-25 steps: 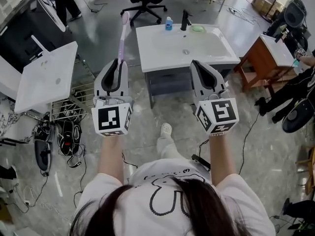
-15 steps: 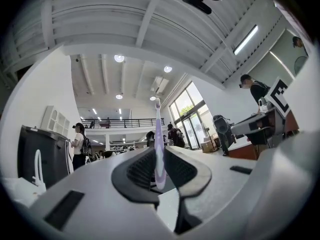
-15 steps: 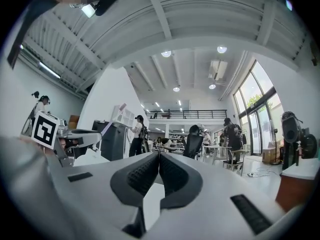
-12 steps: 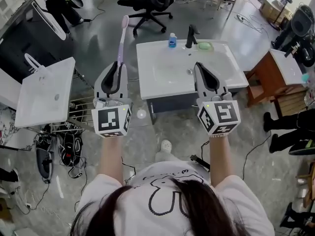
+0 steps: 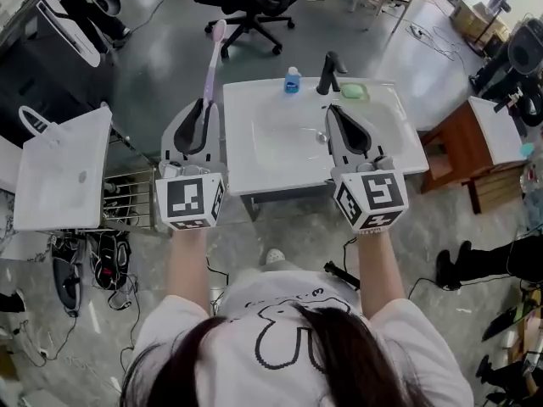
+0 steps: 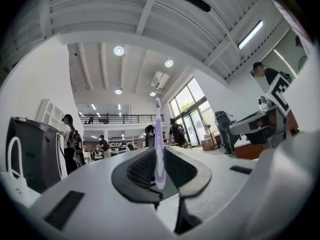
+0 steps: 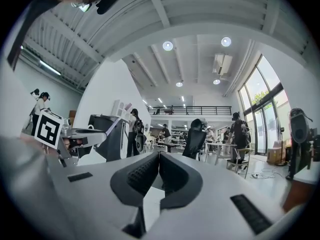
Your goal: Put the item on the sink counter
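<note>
Nearest, the left gripper: jaws pinching the purple toothbrush, which juts ahead just left of the white sink tabletop. Its handle end is buried between the pads. The right gripper, jaws pressed together and empty, covers part of the basin. Beyond, faucet and blue bottle.

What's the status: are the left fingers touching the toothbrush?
Touching. The left gripper view shows the toothbrush handle clamped between both fingers, with no gap on either side.

Lilac toothbrush juts forward beside the white sink counter.
</note>
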Motion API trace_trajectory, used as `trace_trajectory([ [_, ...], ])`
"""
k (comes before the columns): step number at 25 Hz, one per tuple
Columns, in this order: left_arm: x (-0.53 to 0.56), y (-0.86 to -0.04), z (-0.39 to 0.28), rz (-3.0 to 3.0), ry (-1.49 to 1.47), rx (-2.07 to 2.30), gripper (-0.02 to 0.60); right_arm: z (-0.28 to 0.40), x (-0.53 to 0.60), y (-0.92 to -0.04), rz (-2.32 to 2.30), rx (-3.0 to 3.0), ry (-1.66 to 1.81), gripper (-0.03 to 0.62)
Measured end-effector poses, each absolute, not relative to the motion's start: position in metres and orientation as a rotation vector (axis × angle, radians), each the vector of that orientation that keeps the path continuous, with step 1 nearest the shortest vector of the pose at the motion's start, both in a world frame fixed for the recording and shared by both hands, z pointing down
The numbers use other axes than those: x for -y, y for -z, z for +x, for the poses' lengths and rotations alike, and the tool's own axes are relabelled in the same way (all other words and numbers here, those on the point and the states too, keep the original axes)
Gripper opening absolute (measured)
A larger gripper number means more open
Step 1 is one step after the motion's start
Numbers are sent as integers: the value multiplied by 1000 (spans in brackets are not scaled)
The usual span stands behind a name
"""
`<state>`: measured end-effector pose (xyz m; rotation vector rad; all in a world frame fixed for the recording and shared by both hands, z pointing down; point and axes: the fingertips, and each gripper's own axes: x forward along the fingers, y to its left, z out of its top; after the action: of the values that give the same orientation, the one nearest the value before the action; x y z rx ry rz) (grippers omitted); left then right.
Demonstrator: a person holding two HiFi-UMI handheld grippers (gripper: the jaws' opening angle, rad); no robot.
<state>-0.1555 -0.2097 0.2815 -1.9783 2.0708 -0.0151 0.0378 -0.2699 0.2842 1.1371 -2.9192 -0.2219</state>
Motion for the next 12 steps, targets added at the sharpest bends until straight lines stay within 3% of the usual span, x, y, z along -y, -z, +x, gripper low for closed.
trace_trajectory([
  [12, 259, -311, -173, -2065, 104, -2078, 64, 29, 310, -307, 1192, 2878, 127, 29],
])
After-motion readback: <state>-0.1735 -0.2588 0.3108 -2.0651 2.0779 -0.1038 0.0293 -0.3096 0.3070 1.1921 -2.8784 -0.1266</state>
